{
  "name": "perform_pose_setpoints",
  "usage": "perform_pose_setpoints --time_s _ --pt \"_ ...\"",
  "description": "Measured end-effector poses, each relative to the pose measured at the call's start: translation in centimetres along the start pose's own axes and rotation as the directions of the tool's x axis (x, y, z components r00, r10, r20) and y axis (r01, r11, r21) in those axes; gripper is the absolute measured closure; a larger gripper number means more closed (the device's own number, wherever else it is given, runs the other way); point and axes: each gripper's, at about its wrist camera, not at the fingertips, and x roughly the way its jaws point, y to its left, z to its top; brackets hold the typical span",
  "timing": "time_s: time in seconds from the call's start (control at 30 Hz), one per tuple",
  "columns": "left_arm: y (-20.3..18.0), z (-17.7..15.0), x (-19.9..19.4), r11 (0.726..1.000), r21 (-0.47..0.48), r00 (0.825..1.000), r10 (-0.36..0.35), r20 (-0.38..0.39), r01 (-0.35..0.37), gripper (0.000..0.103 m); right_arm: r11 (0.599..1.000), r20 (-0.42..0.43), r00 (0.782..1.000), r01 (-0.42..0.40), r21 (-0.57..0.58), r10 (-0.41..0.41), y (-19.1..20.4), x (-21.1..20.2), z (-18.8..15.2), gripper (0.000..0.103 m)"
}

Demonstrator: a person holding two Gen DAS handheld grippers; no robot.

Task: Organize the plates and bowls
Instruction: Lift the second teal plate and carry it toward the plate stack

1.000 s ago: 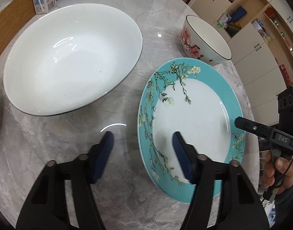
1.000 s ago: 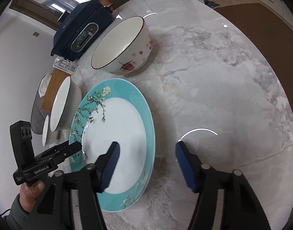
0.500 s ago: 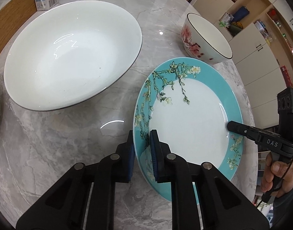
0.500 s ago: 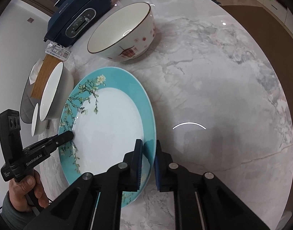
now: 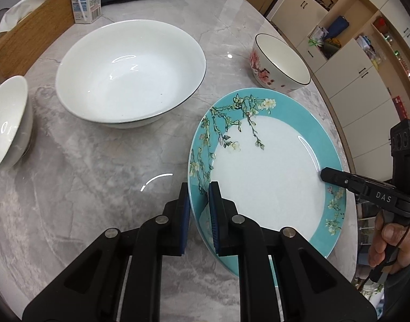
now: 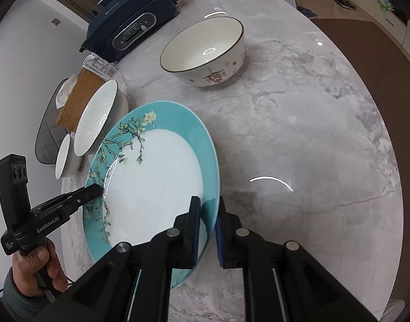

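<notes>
Turquoise-rimmed plate [image 5: 272, 177] clamped at opposite edges: left gripper [image 5: 199, 214] and right gripper [image 6: 207, 228] both closed tight on its rim, above the marble table [image 5: 84, 187].

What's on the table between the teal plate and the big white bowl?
Nothing: bare marble table separates the teal plate from the big white bowl. The left wrist view shows it.
</notes>
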Motion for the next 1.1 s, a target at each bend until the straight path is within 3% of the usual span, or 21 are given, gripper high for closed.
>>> perform_pose_setpoints --time_s 0.2,0.47,0.73,1.1 --pt "0.4 -3.0 -3.8 1.0 -0.018 0.999 0.008 0.042 -0.007 0.092 0.999 0.014 1.0 0.002 -0.037 -0.002 2.0 -2.3 -1.8 0.092" --pt "0.4 -9.2 -9.9 0.998 -0.054 0.995 0.024 0.094 -0.019 0.092 0.993 0.03 0.999 -0.033 -0.116 0.037 4.7 -5.4 -6.9 0.093" --pt "0.3 -19.2 -15.0 0.993 -0.115 0.994 0.042 0.105 -0.029 0.092 0.974 0.022 0.998 -0.059 -0.219 0.065 7.6 -8.6 -14.4 0.092" --pt "1.1 -32.8 -16.8 0.968 -0.246 0.996 0.064 0.063 -0.047 0.092 0.948 -0.046 0.996 -0.083 -0.308 0.073 9.7 -9.4 -24.3 0.092"
